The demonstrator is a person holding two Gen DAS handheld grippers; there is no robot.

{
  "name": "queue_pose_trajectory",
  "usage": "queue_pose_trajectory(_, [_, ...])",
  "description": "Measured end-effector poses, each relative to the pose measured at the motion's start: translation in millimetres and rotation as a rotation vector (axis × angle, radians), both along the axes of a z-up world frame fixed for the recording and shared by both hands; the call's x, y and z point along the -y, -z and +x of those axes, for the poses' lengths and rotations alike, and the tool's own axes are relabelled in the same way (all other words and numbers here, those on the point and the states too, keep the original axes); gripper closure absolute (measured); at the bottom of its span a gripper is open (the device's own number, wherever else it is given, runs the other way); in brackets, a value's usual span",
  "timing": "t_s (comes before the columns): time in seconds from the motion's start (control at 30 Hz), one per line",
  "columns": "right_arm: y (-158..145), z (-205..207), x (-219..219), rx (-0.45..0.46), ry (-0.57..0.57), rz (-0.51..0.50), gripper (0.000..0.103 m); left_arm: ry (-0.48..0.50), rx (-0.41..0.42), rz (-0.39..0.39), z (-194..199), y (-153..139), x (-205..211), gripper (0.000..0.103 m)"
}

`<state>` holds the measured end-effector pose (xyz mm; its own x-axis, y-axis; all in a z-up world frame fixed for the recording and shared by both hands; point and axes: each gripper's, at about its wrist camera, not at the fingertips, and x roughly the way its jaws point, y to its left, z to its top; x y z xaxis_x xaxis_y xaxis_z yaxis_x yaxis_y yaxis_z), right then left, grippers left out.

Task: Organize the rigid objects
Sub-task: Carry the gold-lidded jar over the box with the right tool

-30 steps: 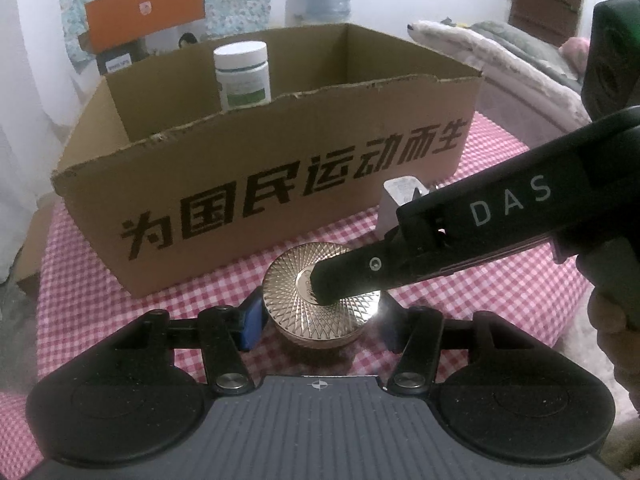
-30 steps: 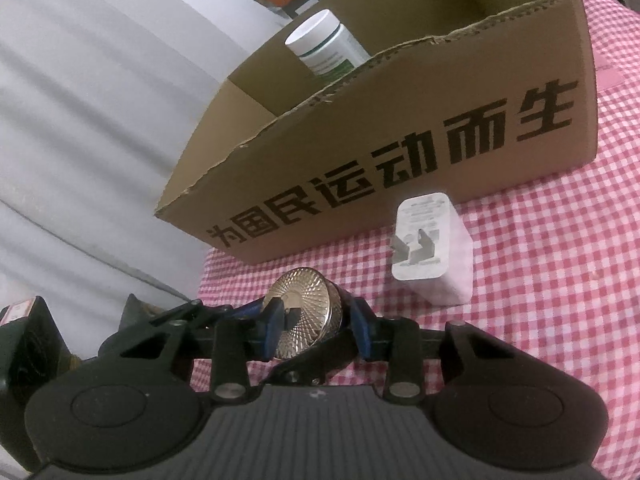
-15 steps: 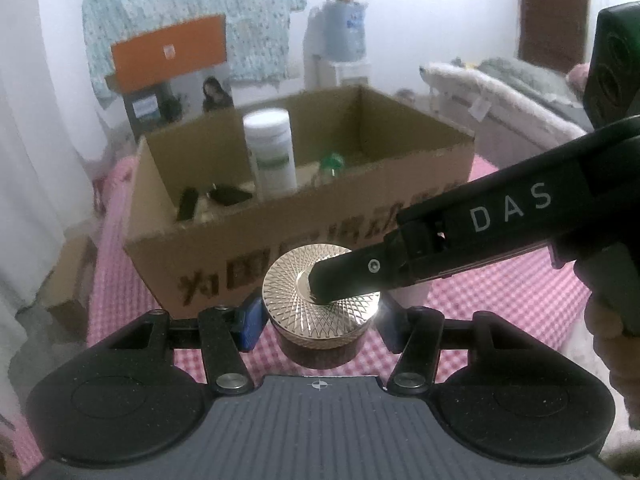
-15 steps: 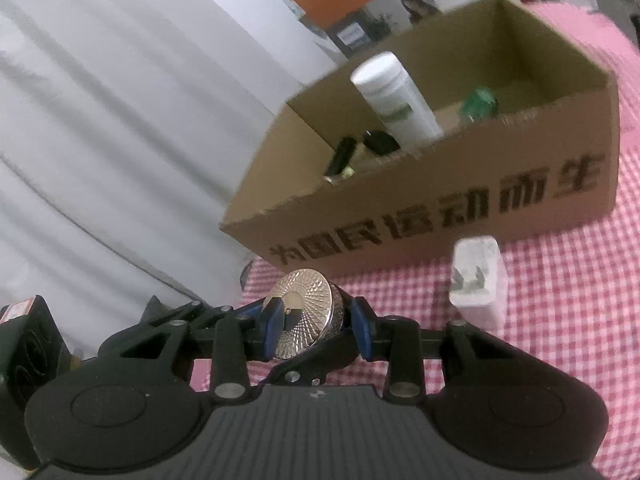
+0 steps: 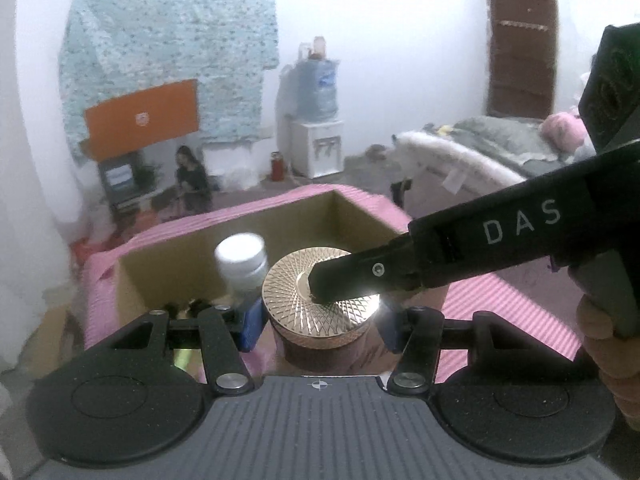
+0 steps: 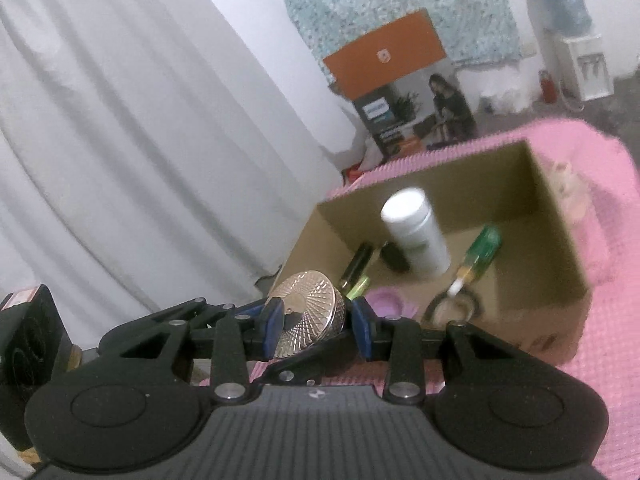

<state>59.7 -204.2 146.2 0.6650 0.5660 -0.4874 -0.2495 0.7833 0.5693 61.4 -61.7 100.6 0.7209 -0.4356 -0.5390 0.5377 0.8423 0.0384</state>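
— Above the pink checked tablecloth [image 5: 516, 316], what has changed from a second ago?

— Both grippers have lifted the jar [image 5: 320, 312] off the cloth. Earlier it sat low in front of the cardboard box [image 5: 360, 216], with the printed front wall filling the view; now both cameras look down over the box rim into its inside. The white charger that lay beside the jar is no longer in view.

— How is the jar held?

— The left gripper [image 5: 318, 326] clasps its dark body between the blue pads. The right gripper [image 6: 316, 322] is clamped across the gold patterned lid [image 6: 306, 312], one finger [image 5: 360, 276] pressing on the lid's top. The jar hangs at the near edge of the box.

— And inside the box?

— A white bottle [image 6: 416, 236] stands upright near the middle. To its right a tool with a green handle [image 6: 482, 250] lies slanted, a ring-shaped thing [image 6: 452, 306] near its tip. Left of the bottle are small dark items [image 6: 360, 264], too blurred to name, maybe a lighter among them. A pink round thing [image 6: 386, 300] shows just behind the right gripper, though whether it lies inside the box is unclear.
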Motion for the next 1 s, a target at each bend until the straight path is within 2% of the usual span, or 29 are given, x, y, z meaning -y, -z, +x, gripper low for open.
queue_pose_trajectory(0.13, [-6,25,19,-0.015,0.026,-0.049,0.063,0.037,-0.067,-0.033,34,3,20,0.047])
queue_pose_trajectory(0.27, [0,53,39,-0.062,0.04,-0.091,0.063,0.057,-0.161,-0.049,69,20,40,0.047])
queue_pose_trajectory(0.47, [31,98,61,-0.179,0.03,-0.145,0.063,0.055,-0.307,-0.065,108,54,58,0.047])
queue_pose_trajectory(0.57, [46,113,66,-0.229,0.014,-0.18,0.063,0.053,-0.365,-0.073,116,66,62,0.047])
queue_pose_trajectory(0.7, [57,124,67,-0.263,-0.017,-0.244,0.063,0.048,-0.406,-0.07,121,74,67,0.047])
queue_pose_trajectory(0.83, [55,129,59,-0.24,-0.061,-0.347,0.064,0.035,-0.427,-0.067,126,77,70,0.047])
queue_pose_trajectory(1.0, [56,141,53,-0.246,-0.097,-0.405,0.065,0.014,-0.454,-0.068,132,80,71,0.047])
